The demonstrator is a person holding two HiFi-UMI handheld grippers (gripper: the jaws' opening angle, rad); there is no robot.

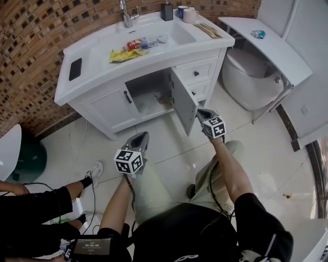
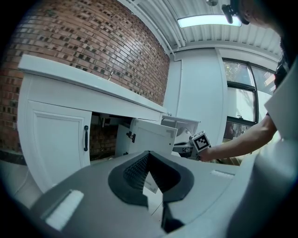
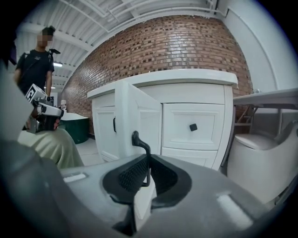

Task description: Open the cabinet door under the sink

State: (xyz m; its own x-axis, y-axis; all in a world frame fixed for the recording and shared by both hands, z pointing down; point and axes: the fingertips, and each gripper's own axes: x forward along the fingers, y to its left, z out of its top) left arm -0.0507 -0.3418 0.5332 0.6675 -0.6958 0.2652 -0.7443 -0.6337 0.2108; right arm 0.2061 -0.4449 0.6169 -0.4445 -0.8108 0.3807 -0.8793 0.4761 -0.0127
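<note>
The white vanity [image 1: 97, 61] has two cabinet doors under its sink [image 1: 159, 31]. The right door [image 1: 183, 102] stands swung out, and the dark inside [image 1: 148, 94] shows. My right gripper [image 1: 203, 113] is at this door's outer edge. In the right gripper view the gripper [image 3: 148, 160] is shut on the black door handle [image 3: 139, 142], which rises from between its tips. The left door [image 1: 110, 107] is closed, with its handle [image 2: 85, 138] untouched. My left gripper [image 1: 141, 140] hangs over the floor in front of the vanity; its jaws meet with nothing in them [image 2: 149, 154].
A toilet [image 1: 251, 77] stands right of the vanity under a white shelf [image 1: 271, 43]. Two drawers [image 3: 193, 126] sit beside the open door. On the counter lie a phone [image 1: 75, 68], packets [image 1: 128, 52] and cups [image 1: 190, 14]. A second person sits at the left [image 1: 31, 202].
</note>
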